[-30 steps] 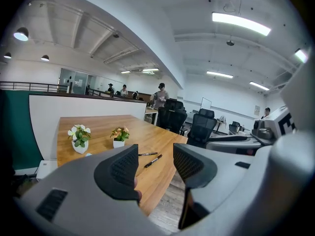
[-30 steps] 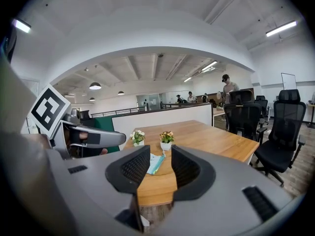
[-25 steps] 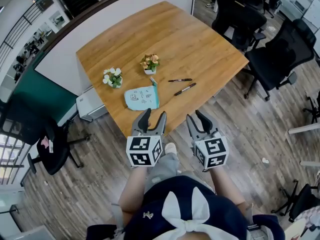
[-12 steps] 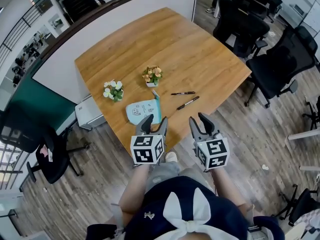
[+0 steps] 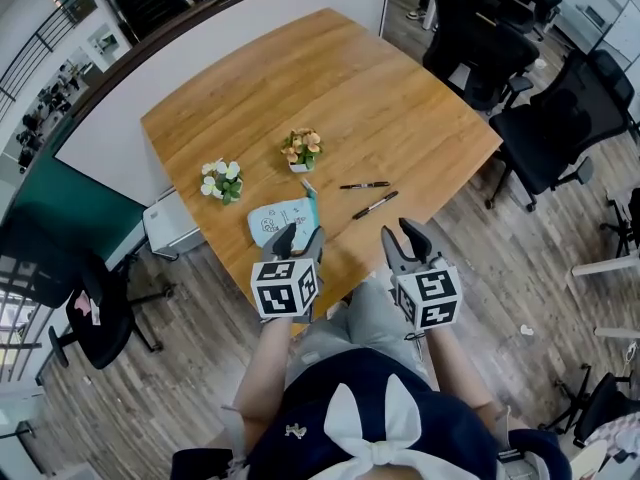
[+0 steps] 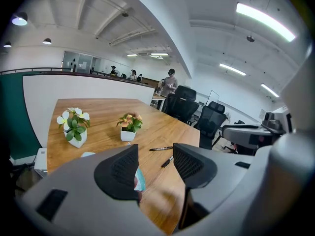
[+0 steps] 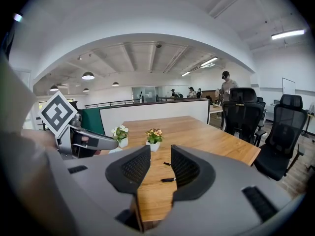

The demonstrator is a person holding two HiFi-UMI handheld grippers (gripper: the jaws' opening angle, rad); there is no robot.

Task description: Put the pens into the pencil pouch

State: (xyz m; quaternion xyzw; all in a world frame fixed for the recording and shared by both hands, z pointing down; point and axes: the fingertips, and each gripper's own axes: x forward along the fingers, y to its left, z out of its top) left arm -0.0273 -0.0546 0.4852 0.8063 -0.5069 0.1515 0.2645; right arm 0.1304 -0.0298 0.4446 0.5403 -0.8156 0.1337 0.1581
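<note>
A light-blue pencil pouch (image 5: 283, 218) lies near the front edge of the wooden table (image 5: 330, 88). Two black pens lie to its right, one farther back (image 5: 363, 185) and one nearer (image 5: 374, 205). My left gripper (image 5: 298, 238) is open and empty, its tips just short of the pouch's near edge. My right gripper (image 5: 404, 238) hangs open and empty off the table's front edge, a little short of the nearer pen. In the left gripper view a strip of the pouch (image 6: 139, 180) shows between the jaws, with both pens (image 6: 161, 148) (image 6: 167, 162) beyond. The right gripper view shows the nearer pen (image 7: 167, 180) between its jaws.
Two small flower pots (image 5: 301, 149) (image 5: 221, 180) stand behind the pouch. Black office chairs (image 5: 545, 128) crowd the table's right side, and another chair (image 5: 100, 308) sits at the left. A white unit (image 5: 165, 230) stands on the floor beside the table's left corner.
Both grippers have come closer to the table. The left one's tips now reach the pouch's near edge. The pens and pouch have not moved.
</note>
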